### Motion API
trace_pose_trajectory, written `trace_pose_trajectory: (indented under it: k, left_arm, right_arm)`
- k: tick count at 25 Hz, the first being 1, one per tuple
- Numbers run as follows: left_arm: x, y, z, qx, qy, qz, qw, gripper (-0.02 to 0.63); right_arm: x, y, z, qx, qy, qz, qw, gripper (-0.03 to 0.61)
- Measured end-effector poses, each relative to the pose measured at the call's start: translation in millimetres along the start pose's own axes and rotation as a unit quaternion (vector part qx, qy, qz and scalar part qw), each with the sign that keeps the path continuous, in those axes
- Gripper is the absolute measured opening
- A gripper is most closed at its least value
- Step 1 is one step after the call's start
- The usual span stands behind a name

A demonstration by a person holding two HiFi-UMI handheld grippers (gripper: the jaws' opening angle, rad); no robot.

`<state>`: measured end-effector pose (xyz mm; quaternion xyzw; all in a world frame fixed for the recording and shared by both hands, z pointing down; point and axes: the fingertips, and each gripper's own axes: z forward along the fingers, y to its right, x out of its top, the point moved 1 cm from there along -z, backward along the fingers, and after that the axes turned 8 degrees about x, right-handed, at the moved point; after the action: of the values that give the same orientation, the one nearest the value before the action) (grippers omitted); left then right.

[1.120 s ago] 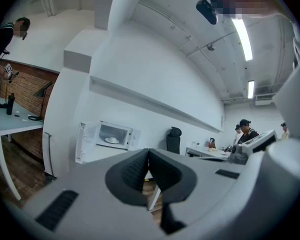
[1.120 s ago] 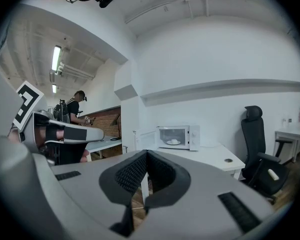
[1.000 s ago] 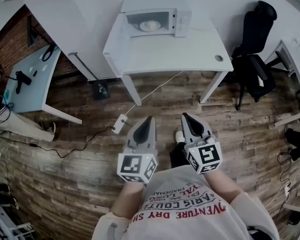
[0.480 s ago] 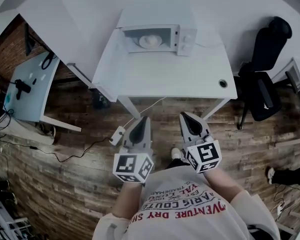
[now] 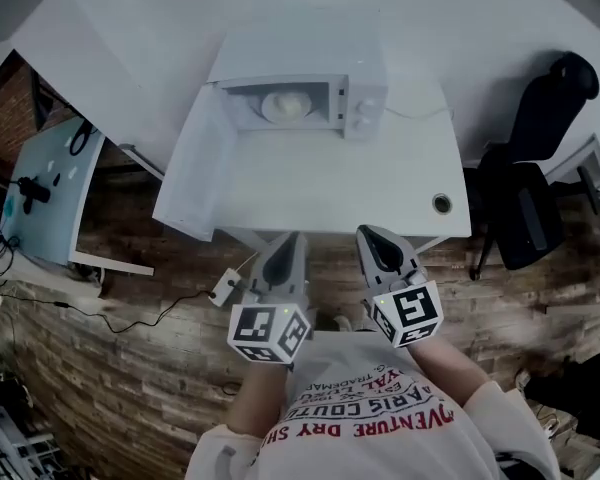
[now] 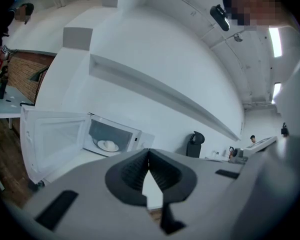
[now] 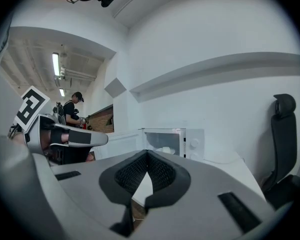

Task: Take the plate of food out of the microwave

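A white microwave (image 5: pixel 310 93) stands at the back of a white table (image 5: pixel 330 183), its door (image 5: pixel 195 168) swung open to the left. Inside sits a pale plate of food (image 5: pixel 285 105), which also shows in the left gripper view (image 6: pixel 108 145) and the right gripper view (image 7: pixel 165 149). My left gripper (image 5: pixel 286 251) and right gripper (image 5: pixel 372 242) hang side by side at the table's near edge, well short of the microwave. Both are shut with nothing between the jaws, as seen for the left gripper (image 6: pixel 149 153) and the right gripper (image 7: pixel 148 156) in their own views.
A black office chair (image 5: pixel 535 168) stands right of the table. A second table (image 5: pixel 45 178) with small items is at the left. A cable and power adapter (image 5: pixel 223 288) lie on the wooden floor. A round cable hole (image 5: pixel 441 204) marks the table's right side. A person (image 7: pixel 72 109) stands far off.
The table and microwave have come nearer and larger in the head view; both grippers now reach the table's front edge. Both stay shut.
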<state>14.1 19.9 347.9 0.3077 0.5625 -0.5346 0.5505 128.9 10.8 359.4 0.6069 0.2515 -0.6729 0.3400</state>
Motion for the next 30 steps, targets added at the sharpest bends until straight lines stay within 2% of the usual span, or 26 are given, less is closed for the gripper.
trace_pose_trajectory:
  k: [7, 15, 23, 30]
  left_arm:
    - [-5.1, -26.7, 52.1, 0.008, -0.023, -0.014, 0.9996, 0.006]
    - [19.1, -59.8, 140.4, -0.014, -0.033, -0.02, 0.9992, 0.006]
    - [34.8, -101.9, 228.0, -0.04, -0.059, -0.021, 0.9972, 0.006]
    - [27.8, -132.3, 278.4, -0.044, -0.087, -0.022, 0.995, 0.006]
  right_arm:
    - [-11.1, 31.5, 41.7, -0.004, -0.015, 0.016, 1.0, 0.003]
    - [-1.8, 81.8, 112.3, -0.032, -0.028, 0.017, 0.999, 0.003]
    - [5.9, 127.7, 189.9, -0.067, -0.041, 0.024, 0.997, 0.003]
    - [2.2, 152.2, 239.3, -0.081, -0.052, 0.032, 0.995, 0.003]
